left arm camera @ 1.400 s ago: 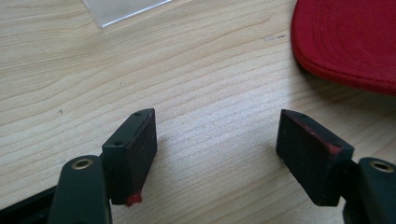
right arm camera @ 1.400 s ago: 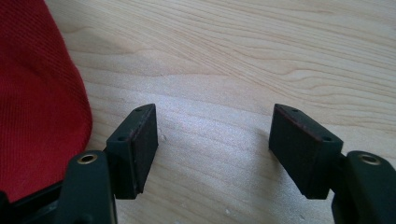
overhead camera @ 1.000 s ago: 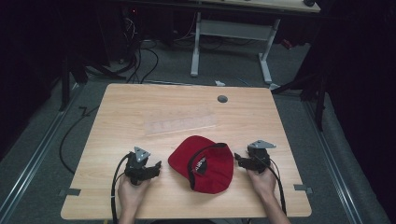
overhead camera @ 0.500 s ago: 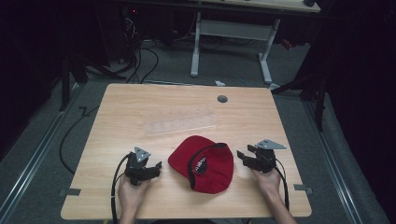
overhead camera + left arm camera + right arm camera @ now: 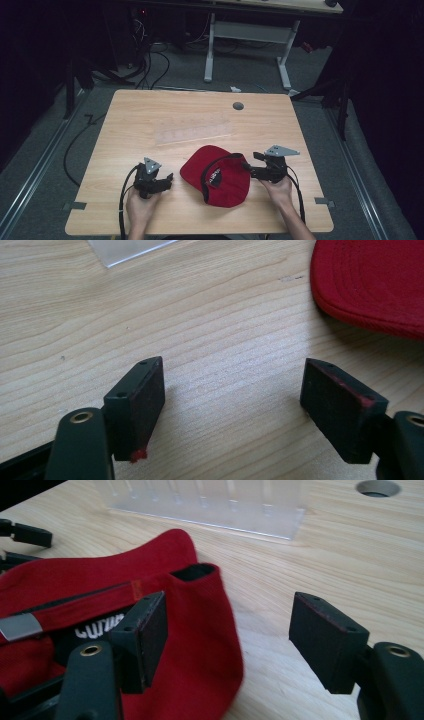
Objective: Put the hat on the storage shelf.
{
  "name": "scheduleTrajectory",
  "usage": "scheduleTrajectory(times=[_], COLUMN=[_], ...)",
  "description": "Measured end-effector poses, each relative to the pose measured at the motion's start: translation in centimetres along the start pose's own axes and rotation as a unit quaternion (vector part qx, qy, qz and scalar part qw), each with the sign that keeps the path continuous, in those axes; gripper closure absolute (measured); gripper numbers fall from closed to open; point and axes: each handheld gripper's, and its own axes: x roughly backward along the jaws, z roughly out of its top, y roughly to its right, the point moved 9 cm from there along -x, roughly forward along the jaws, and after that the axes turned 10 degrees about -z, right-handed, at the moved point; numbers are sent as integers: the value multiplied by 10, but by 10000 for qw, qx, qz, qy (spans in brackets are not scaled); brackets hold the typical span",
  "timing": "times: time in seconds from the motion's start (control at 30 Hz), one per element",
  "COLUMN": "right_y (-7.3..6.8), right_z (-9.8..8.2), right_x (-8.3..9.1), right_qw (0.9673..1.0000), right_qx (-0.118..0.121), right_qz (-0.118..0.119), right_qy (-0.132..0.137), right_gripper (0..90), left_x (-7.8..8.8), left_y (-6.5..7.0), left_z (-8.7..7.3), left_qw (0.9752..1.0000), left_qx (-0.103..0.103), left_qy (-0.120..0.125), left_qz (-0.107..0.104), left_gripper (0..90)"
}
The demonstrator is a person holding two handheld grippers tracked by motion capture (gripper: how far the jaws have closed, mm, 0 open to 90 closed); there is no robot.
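Worktop (image 5: 150, 115) of pale wood is carrying everything. Left hand-held gripper (image 5: 167, 178) is resting at seven o'clock, jaws spread over bare wood. Red baseball cap (image 5: 220, 172) is lying inside-up at six o'clock, below a clear plastic rack (image 5: 192, 131). Right hand-held gripper (image 5: 248, 170) at five o'clock is spreading its jaws, one overlapping the cap's rim.

Lab or workshop: wooden bench (image 5: 150, 110) on grey carpet, trailing cables (image 5: 150, 60), second bench frame (image 5: 245, 40) behind, dark surroundings.
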Motion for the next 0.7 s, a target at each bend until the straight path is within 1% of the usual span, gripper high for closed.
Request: scheduleTrajectory(times=[0.03, 0.07, 0.13, 0.17, 0.23, 0.27, 0.33, 0.37, 0.4, 0.5, 0.57, 0.63, 0.7], right_y=[0, -4, -6, -10, -12, -15, -18, -21, -21, -25, -27, -27, -27], right_z=[0, 1, 2, 4, 5, 6, 7, 7, 7, 6, 7, 5, 4], right_x=[0, -5, -8, -13, -15, -17, -21, -27, -27, -36, -40, -46, -48], right_qw=[10000, 10000, 9999, 9997, 9997, 9995, 9992, 9986, 9986, 9982, 9979, 9977, 9975], right_qx=[0, 30, 45, 72, 83, 88, 117, 158, 158, 263, 284, 253, 208], right_qz=[0, 74, 110, 193, 215, 275, 360, 425, 425, 399, 418, 438, 474], right_qy=[0, -45, -51, -91, -107, -151, -148, -259, -259, -376, -395, -453, -486], right_gripper=[328, 335, 344, 356, 359, 359, 360, 360, 360, 370, 384, 395, 397], left_x=[0, 0, 0, 0, 0, 0, 0, 0, 0, 0, 0, 0, 0], left_y=[0, 0, 0, 0, 0, 0, 0, 0, 0, 0, 0, 0, 0], left_z=[0, 0, 0, 0, 0, 0, 0, 0, 0, 0, 0, 0, 0], left_qw=[10000, 10000, 10000, 10000, 10000, 10000, 10000, 10000, 10000, 10000, 10000, 10000, 10000], left_qx=[0, -2, -3, -5, -4, -5, -6, -6, -6, -7, -7, -8, -10], left_qy=[0, -4, -5, -8, -7, -9, -10, -10, -9, -12, -12, -13, -15], left_qz=[0, -2, -5, -6, -6, -6, -7, -8, -8, -10, -11, -12, -11], left_gripper=[260, 259, 259, 258, 257, 258, 257, 256, 256, 255, 255, 254, 254])
